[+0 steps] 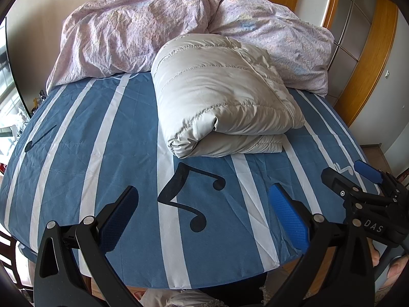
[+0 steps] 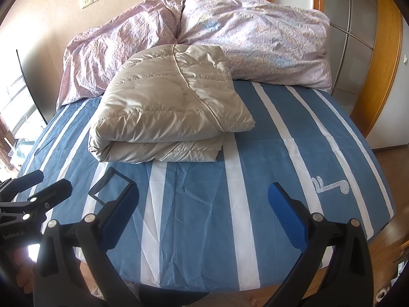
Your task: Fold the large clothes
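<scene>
Nearest in, the left gripper (image 1: 203, 213) hangs over the foot edge of the bed, fingers spread wide, nothing between the blue pads (image 1: 288, 220), nothing touched. Same story on the right gripper (image 2: 203, 213): spread wide, empty, off the cloth, just beside its partner. Both look parked clear of the work, which reads to me as a fold judged complete.

Under and ahead of the fingers runs the blue-and-white striped sheet (image 1: 84, 138), with a black music note (image 1: 190, 194) printed between the left fingers.

Further ahead, well beyond the fingertips, lies the beige down jacket (image 2: 163, 107), doubled into a thick bundle, rounded fold facing the grippers, lower layer peeking out beneath. It lies ahead and right of the left fingers, ahead and left of the right ones.

Farthest back, touching the jacket's rear, a crumpled pink floral duvet (image 2: 255, 43) is heaped against the wall.
</scene>
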Tool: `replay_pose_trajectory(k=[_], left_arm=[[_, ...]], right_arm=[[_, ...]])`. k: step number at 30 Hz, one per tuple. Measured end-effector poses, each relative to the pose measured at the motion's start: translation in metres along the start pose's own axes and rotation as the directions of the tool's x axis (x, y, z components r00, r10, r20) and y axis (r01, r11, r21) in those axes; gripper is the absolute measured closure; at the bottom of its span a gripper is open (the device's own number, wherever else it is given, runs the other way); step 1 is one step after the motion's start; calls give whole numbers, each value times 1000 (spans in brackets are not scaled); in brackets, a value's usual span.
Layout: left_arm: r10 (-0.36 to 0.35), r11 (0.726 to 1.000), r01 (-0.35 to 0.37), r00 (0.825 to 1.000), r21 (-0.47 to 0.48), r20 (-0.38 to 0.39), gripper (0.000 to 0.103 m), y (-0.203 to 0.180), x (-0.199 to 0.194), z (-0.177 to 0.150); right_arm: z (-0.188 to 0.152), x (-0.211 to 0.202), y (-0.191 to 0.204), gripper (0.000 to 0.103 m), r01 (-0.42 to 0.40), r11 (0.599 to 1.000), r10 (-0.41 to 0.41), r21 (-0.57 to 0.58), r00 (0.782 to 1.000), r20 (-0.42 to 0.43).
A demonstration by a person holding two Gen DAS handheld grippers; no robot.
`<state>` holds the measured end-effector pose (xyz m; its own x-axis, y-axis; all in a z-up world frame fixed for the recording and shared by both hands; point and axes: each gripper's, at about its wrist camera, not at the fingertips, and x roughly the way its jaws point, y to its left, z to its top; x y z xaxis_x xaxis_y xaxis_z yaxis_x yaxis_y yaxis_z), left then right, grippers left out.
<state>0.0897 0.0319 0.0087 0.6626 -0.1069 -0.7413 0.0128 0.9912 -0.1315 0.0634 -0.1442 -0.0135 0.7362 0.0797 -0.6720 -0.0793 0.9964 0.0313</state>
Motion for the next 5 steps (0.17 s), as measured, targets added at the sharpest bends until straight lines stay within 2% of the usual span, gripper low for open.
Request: replay_pose_trajectory(k=[5], left_arm=[[0,1000,0,1000,-1,-2,1,0,0,-1]], right_arm=[[0,0,-1,2,-4,1000,4,-2,1000,-1]])
